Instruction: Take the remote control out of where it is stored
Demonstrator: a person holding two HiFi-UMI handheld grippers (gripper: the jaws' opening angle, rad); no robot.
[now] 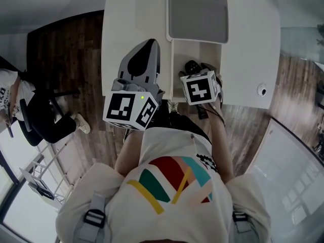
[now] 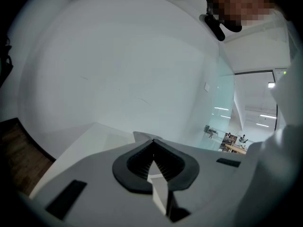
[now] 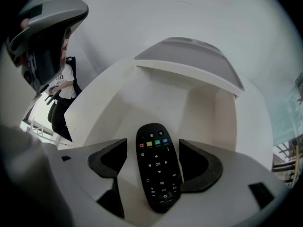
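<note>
White tabletop [image 1: 248,44] fills most of the head view, with dark wood floor [image 1: 66,49] showing on either side of it. At the table's near edge we see an open white drawer [image 1: 177,70], and just beyond it a grey panel [image 1: 197,19] set into the top. In the right gripper view that panel stands as a raised ledge over the back of the drawer. Off to the left, well apart from the table, a person [image 1: 30,110] sits on a dark chair.

Our left gripper [image 1: 151,43] lies out over the bare tabletop beside the drawer. Its own view shows the jaws brought together, tip to tip, with nothing between them.

Our right gripper [image 3: 154,159] points steeply down into the drawer with its jaws spread wide. The black remote control [image 3: 158,167] lies flat on the drawer floor between them, buttons up and its coloured keys at the far end. We see a clear gap on the left pad's side, and the right pad sits just beside the remote's edge. Neither pad presses on it.
</note>
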